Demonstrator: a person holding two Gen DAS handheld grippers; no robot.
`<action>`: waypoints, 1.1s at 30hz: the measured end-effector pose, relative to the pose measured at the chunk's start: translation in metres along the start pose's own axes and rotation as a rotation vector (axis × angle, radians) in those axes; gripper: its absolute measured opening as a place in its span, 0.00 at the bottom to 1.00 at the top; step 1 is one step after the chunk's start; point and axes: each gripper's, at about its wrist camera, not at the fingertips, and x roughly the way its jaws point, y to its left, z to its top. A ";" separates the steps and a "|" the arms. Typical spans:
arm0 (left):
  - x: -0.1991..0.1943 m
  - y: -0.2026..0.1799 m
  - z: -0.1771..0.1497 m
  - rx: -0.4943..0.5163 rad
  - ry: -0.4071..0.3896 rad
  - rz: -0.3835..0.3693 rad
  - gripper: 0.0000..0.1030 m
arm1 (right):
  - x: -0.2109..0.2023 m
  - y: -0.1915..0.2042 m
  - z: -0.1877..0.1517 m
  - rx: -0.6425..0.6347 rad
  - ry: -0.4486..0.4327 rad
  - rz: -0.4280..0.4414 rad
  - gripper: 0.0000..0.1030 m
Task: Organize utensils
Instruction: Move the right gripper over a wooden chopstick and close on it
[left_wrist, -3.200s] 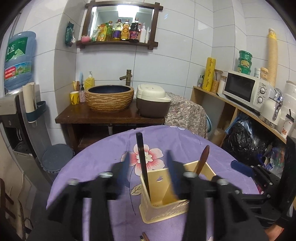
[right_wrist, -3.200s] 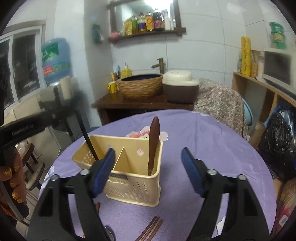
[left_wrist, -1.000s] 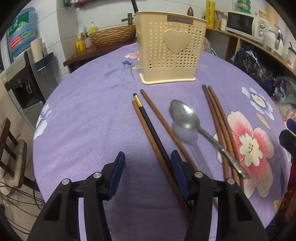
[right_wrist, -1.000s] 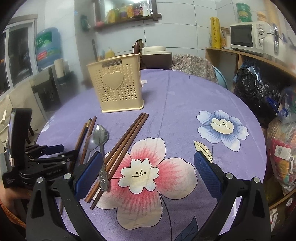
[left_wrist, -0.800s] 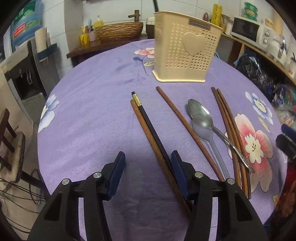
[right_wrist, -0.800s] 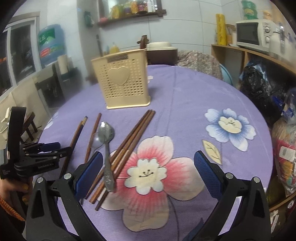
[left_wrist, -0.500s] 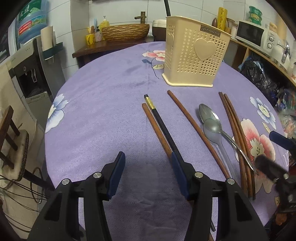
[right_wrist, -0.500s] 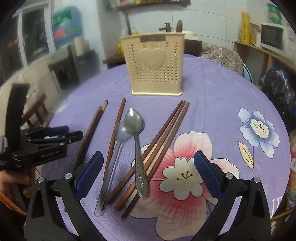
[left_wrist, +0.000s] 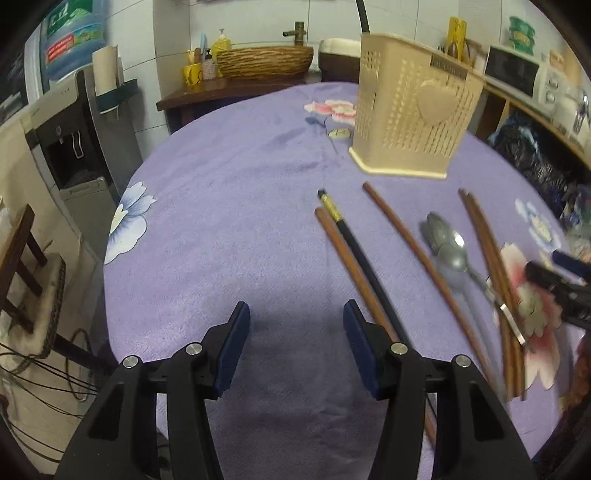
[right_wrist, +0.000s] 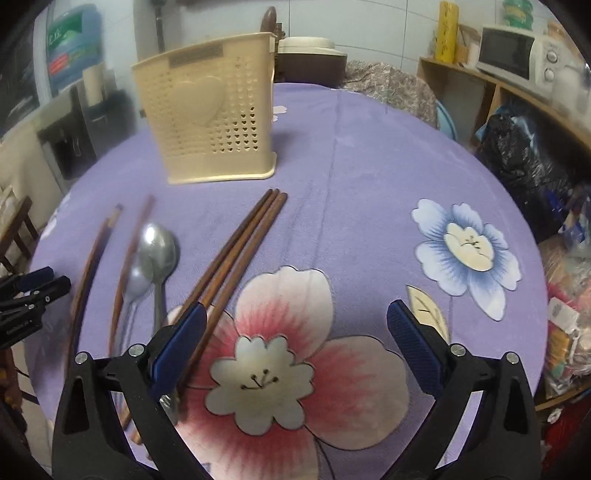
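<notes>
Right wrist view: spread fingers (right_wrist: 413, 343) empty, chopsticks (right_wrist: 236, 251) beside the left one.

White tiled walls (left_wrist: 258, 33) close in the room. A round table (left_wrist: 229, 206) wears a purple cloth printed with flowers. Behind it, a dark wooden stand (left_wrist: 221, 92) carries a woven-look basin (left_wrist: 264, 62) under a bronze tap (left_wrist: 298, 30), with a yellow mug (left_wrist: 192, 73) beside. At the left, a water dispenser (left_wrist: 74, 133) with its blue bottle (left_wrist: 70, 37) on top. Over on the right, a wooden shelf (right_wrist: 517, 96) bears a white microwave (right_wrist: 509, 55), black bags (right_wrist: 524, 162) stuffed beneath. A dark stool (left_wrist: 26, 280) sits at the left edge.
</notes>
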 end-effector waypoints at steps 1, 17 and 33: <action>-0.002 -0.001 0.002 -0.005 -0.007 -0.006 0.52 | 0.004 0.005 0.001 -0.020 0.011 -0.022 0.94; -0.005 -0.018 -0.007 0.002 0.013 -0.036 0.52 | 0.013 -0.016 -0.009 -0.044 0.093 -0.098 0.94; 0.003 -0.017 -0.006 0.045 0.049 0.005 0.60 | 0.017 -0.023 -0.009 -0.016 0.104 -0.020 0.94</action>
